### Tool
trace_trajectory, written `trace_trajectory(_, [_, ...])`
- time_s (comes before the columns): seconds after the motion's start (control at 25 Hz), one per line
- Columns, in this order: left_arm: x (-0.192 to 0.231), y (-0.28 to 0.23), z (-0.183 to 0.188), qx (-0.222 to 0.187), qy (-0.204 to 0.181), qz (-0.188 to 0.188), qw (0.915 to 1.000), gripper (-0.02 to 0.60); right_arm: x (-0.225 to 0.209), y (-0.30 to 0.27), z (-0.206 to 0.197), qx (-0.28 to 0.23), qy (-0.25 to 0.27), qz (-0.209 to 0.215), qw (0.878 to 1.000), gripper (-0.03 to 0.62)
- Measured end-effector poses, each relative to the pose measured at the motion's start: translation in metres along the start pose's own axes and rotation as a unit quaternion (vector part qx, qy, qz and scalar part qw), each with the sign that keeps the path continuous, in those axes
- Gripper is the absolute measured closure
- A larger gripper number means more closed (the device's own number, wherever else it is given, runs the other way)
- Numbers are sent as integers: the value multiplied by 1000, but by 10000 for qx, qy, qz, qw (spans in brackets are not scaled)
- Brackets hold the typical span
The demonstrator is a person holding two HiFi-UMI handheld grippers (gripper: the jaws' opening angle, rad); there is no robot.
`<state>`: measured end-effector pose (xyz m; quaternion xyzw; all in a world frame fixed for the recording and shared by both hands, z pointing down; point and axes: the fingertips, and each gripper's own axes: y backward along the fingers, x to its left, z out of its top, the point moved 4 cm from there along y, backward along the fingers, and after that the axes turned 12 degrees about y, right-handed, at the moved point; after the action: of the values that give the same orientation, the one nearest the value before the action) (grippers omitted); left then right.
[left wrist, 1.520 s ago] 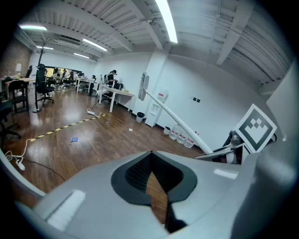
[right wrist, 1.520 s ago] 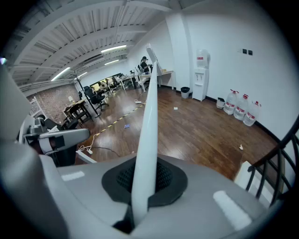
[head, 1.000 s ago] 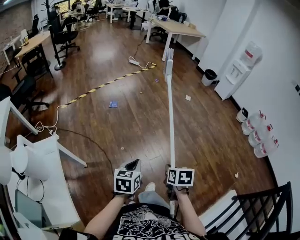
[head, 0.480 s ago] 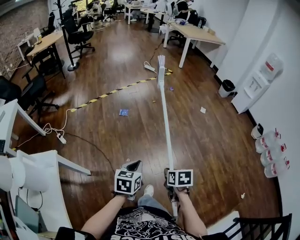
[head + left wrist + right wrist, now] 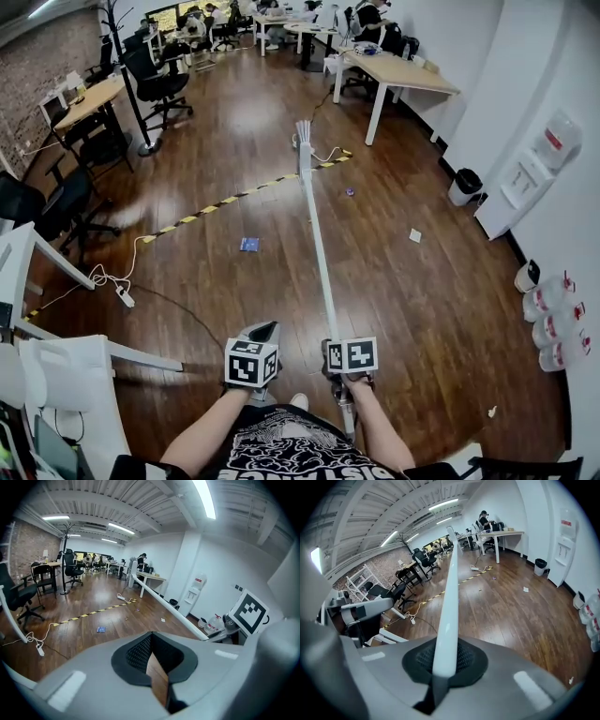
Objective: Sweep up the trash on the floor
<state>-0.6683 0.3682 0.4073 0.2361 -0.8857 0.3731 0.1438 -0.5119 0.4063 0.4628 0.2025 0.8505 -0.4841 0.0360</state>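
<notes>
- Floor (image 5: pixel 422 309): the trash lies well ahead, a blue scrap (image 5: pixel 249 244) and a white scrap (image 5: pixel 414 235).
- Broom (image 5: pixel 317 246): the bristles look raised. Best to set them down beyond the scraps, then draw inward in short strokes.
- Right gripper (image 5: pixel 443 667): clamped on the white handle.
- Left gripper (image 5: pixel 157 677): barely parted, empty.
- Writing: the shirt (image 5: pixel 291 455) print and dispenser (image 5: pixel 534 178) label are unreadable.

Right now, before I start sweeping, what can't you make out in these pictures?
- Blue scrap and white scrap on the floor: too small to identify in the head view.
- Broom head: far away in every view, bristles too small to judge.
- Black chair: cut off by the head view's bottom edge.
</notes>
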Motion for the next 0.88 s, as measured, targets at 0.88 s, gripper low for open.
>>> trace_trajectory(0.88, [197, -133, 178, 36, 537, -105, 9985, 577, 9, -187, 199, 942, -411, 243, 9944, 594])
